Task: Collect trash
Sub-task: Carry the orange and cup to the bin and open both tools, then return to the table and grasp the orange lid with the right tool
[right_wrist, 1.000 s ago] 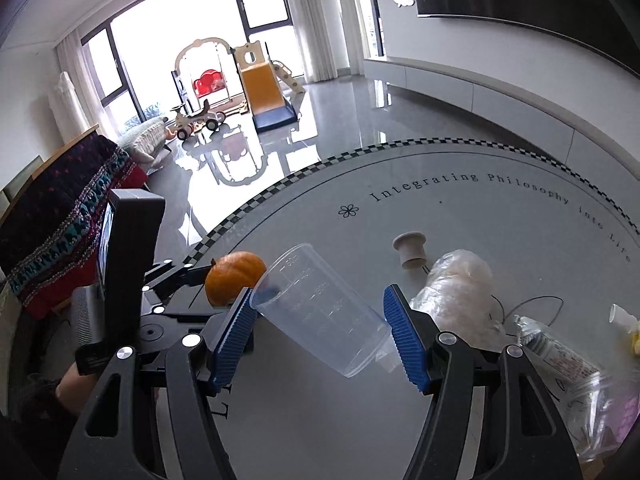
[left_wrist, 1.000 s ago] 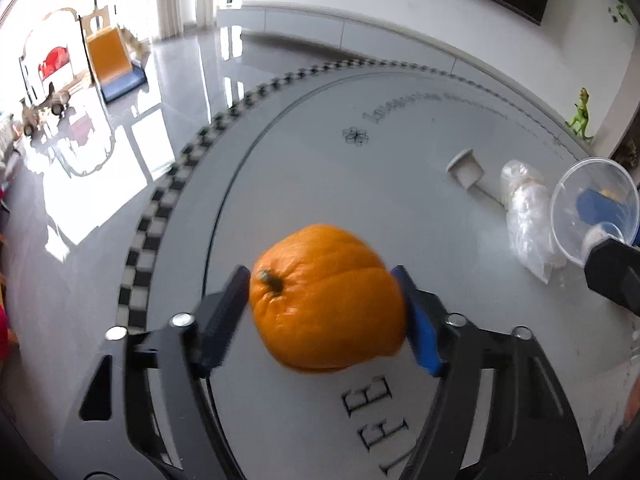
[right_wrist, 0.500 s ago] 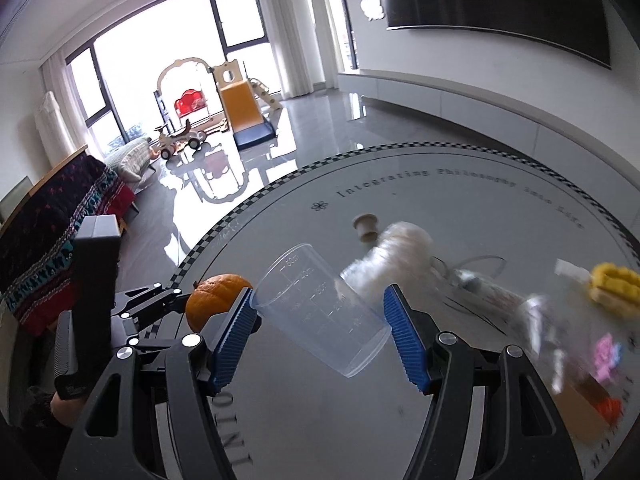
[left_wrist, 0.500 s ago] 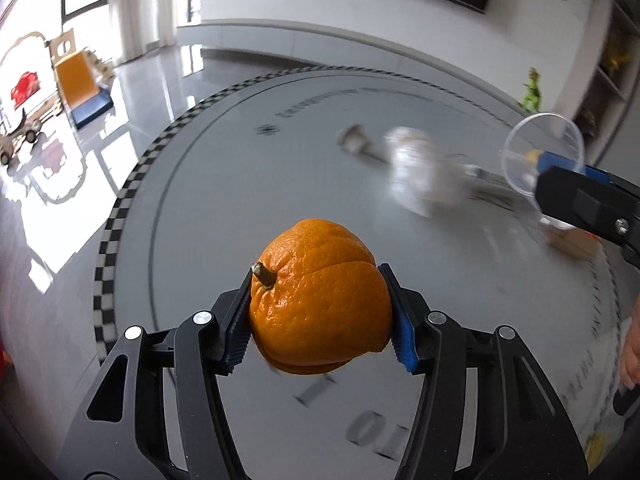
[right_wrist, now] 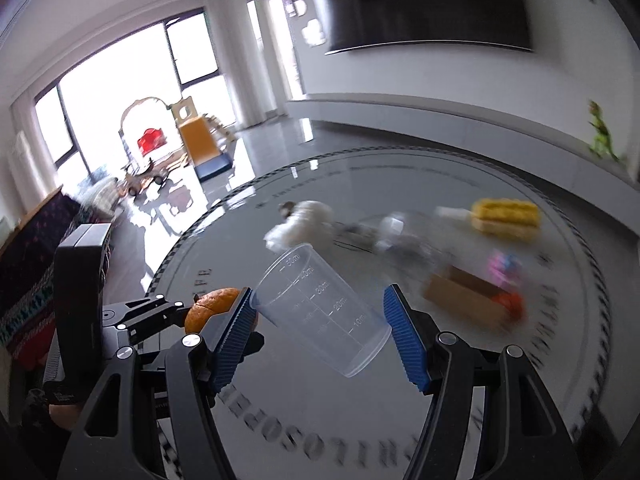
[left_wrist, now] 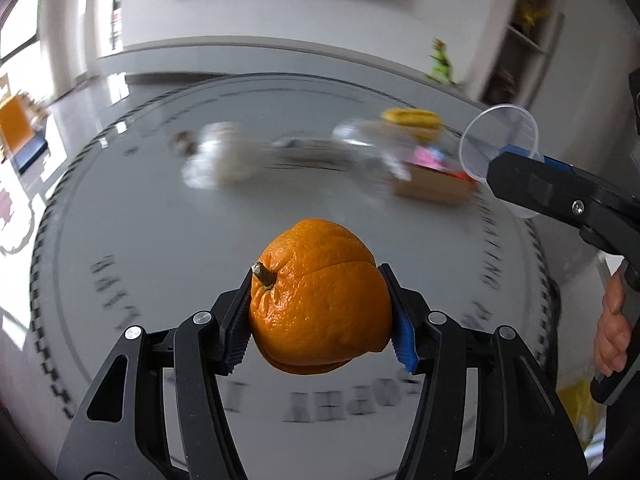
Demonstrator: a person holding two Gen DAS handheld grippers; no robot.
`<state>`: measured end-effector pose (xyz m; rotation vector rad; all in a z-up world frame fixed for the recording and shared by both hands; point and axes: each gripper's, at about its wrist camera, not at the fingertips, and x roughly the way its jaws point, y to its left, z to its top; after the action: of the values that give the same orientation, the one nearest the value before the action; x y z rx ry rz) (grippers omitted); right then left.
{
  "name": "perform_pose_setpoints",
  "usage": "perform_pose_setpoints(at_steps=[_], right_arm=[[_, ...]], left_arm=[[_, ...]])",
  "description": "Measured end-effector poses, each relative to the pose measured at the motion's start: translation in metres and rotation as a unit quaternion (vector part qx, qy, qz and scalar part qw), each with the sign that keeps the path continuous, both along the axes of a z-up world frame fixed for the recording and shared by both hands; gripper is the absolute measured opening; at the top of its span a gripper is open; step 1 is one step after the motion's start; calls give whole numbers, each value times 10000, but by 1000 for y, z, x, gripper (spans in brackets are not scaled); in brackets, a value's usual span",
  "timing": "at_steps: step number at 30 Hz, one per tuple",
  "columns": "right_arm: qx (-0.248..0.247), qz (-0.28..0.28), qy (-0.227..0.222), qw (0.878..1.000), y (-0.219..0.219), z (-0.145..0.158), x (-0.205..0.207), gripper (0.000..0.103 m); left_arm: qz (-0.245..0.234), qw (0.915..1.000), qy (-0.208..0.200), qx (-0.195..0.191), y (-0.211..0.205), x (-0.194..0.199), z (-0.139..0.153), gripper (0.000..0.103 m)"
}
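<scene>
My left gripper [left_wrist: 316,280] is shut on an orange [left_wrist: 320,300] with a stem stub, held above the round grey table [left_wrist: 160,240]. My right gripper [right_wrist: 318,292] is shut on a clear plastic measuring cup [right_wrist: 320,308], which is tilted with its mouth to the upper left. In the right wrist view the left gripper [right_wrist: 160,308] and the orange [right_wrist: 212,304] sit just left of the cup. In the left wrist view the right gripper [left_wrist: 520,176] and the cup [left_wrist: 500,148] are at the right.
Blurred trash lies across the far half of the table: a white plastic bag [left_wrist: 224,160], a yellow item [left_wrist: 412,118] and a brown cardboard box [left_wrist: 432,188] with pink bits. A person's hand [left_wrist: 612,328] grips the right handle. Glossy floor and toys lie beyond the table's left edge.
The left jaws closed onto the orange. Both grippers rose a little and swung to the right over the table, bringing the yellow item and the cardboard box into view. The cup stayed gripped.
</scene>
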<state>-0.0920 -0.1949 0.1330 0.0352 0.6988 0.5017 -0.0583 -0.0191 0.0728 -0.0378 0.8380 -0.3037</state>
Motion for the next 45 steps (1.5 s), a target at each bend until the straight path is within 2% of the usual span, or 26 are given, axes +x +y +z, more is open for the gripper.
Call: perform_pose_setpoints(at_steps=[4, 9, 16, 20, 27, 31, 33, 34, 36, 39, 45], right_arm=[[91, -432, -31, 9990, -49, 1, -26, 67], [77, -1121, -47, 9937, -118, -2, -64, 67], [12, -2146, 30, 9767, -203, -15, -114, 67], [14, -2731, 220, 9617, -248, -33, -137, 67], [171, -3615, 619, 9302, -315, -67, -159, 67], [239, -4047, 1144, 9070, -346, -90, -162, 67], [271, -4194, 1409, 8964, -356, -98, -162, 75], [253, -4290, 1494, 8905, -360, -101, -162, 80], [198, -4425, 1492, 8840, -363, -104, -166, 80], [177, -4431, 1436, 8847, -364, -105, -173, 80], [247, -4374, 1355, 8887, -360, -100, -173, 80]], left_arm=[[-590, 9982, -20, 43, -54, -8, 6, 56], [-1315, 9913, -13, 70, -122, -24, 9, 56], [-2354, 9716, 170, 132, -222, -48, -1, 56], [-2923, 9555, 315, 243, -278, -67, -12, 57], [-3515, 9329, 508, 591, -352, -85, -39, 57], [-3787, 9195, 665, 816, -387, -86, -59, 63], [-3726, 9202, 640, 1013, -401, -83, -67, 96], [-3703, 9205, 647, 1067, -406, -82, -70, 97], [-3689, 9216, 687, 998, -405, -82, -70, 97], [-3668, 9229, 680, 955, -398, -84, -68, 97], [-3474, 9311, 787, 789, -386, -74, -63, 97]])
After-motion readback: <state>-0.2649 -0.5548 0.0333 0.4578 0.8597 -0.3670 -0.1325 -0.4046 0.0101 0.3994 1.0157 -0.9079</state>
